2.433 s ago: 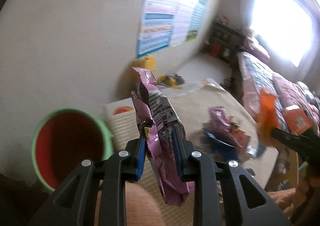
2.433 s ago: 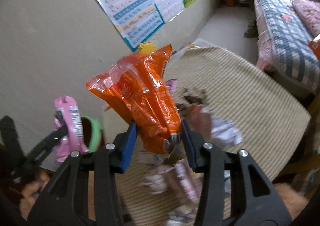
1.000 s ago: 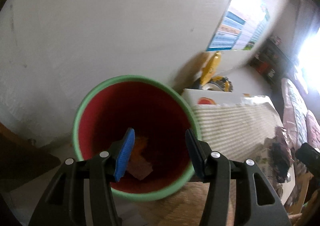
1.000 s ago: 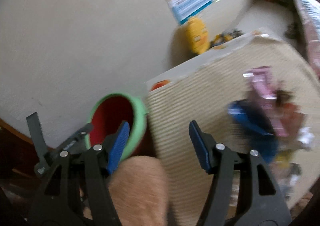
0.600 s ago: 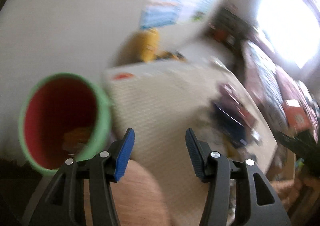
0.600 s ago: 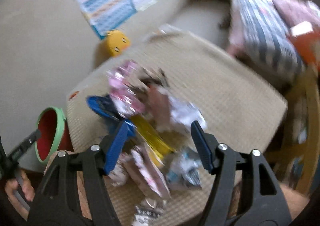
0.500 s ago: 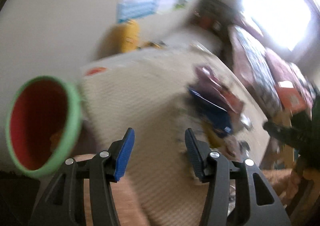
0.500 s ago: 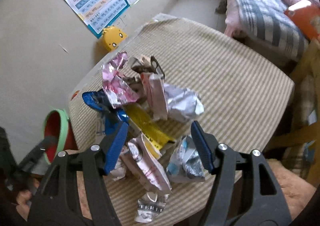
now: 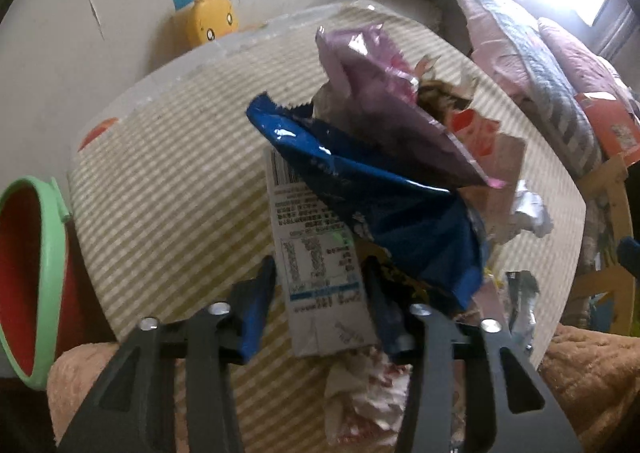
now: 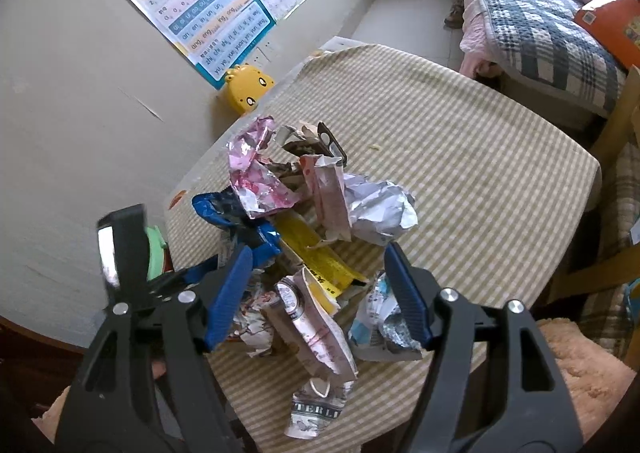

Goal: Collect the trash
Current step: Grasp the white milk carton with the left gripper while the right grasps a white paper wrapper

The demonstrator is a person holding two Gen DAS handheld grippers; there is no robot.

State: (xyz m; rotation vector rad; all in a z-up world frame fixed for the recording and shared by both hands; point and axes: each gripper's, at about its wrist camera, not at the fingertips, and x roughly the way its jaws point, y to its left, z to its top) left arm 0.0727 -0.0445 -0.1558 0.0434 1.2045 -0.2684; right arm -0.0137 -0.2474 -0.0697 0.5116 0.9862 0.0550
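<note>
One heap of roughly ten crumpled wrappers (image 10: 316,249) lies mid-table (image 10: 500,189): one blue (image 9: 384,197), one yellow (image 10: 316,261), two pink, the rest white or silver; one end reads "TERLI", other print too small. My left gripper (image 9: 318,293), jaws just narrowing, straddles a white label sheet (image 9: 320,285) without pressing it. My right gripper (image 10: 318,289) hovers open above the heap; one red bin (image 9: 28,277) stands off the table's left edge.

The green-rimmed red bin (image 9: 28,285) was cut off by the left edge, and the left gripper (image 10: 176,277) mostly hid it from the right wrist.
</note>
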